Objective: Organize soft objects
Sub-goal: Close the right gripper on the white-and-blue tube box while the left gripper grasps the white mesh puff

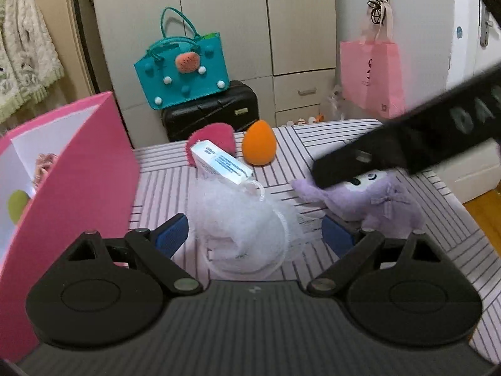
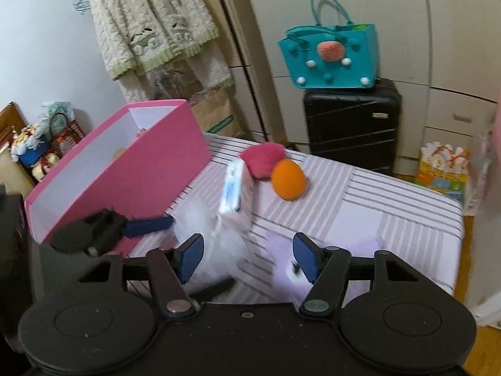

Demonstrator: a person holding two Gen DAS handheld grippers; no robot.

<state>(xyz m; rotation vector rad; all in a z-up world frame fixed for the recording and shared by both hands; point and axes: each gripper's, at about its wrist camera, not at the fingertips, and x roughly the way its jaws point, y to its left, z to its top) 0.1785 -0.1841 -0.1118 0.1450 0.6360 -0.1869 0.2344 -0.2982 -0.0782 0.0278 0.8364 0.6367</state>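
Your left gripper (image 1: 253, 235) was spread wide around the white mesh puff (image 1: 241, 232) at frame centre, not pinching yet. The right gripper (image 2: 247, 258) was released too, w/ the purple plush (image 1: 372, 200) (lower right) under it. Risk: the two tools could collide.
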